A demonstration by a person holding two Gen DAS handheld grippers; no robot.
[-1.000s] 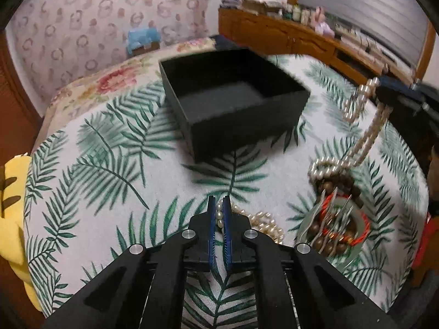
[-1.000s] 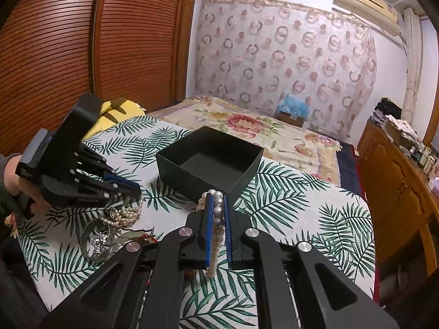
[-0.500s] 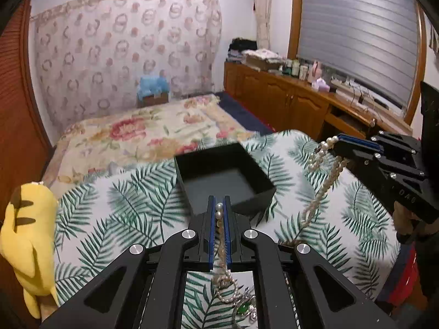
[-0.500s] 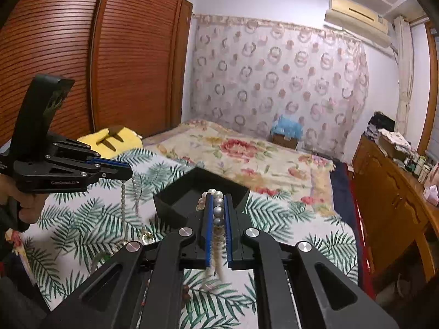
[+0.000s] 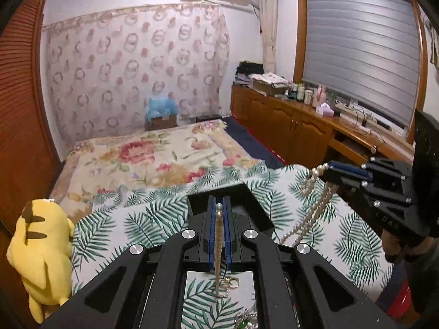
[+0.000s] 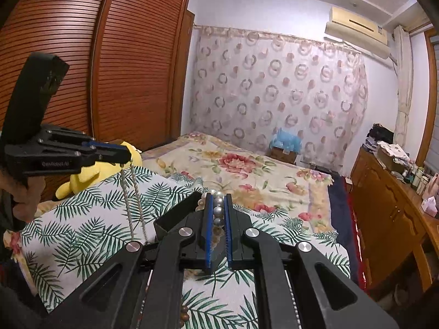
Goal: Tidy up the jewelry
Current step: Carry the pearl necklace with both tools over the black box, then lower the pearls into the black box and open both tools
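My left gripper (image 5: 219,206) is shut on a thin pearl necklace (image 5: 218,249) that hangs straight down, high above the palm-leaf cloth; it also shows in the right wrist view (image 6: 118,155) with the strand (image 6: 134,200) dangling. My right gripper (image 6: 218,200) is shut on a larger-beaded pearl necklace (image 6: 218,210); in the left wrist view it (image 5: 333,168) holds that strand (image 5: 310,213) hanging at the right. The open black box (image 5: 258,211) sits on the cloth below, mostly hidden behind my fingers, and shows in the right wrist view (image 6: 175,219).
More jewelry lies on the cloth under the left gripper, including rings (image 5: 230,283) and a green-stoned piece (image 5: 244,322); brown beads (image 6: 184,312) show too. A yellow plush toy (image 5: 41,255) sits at the left edge. A floral bed (image 5: 153,159) lies beyond, wooden cabinets (image 5: 296,128) at the right.
Both grippers have risen well above the cloth, each lifting its pearl necklace. The strands now hang free and the box looks smaller and lower in both views.
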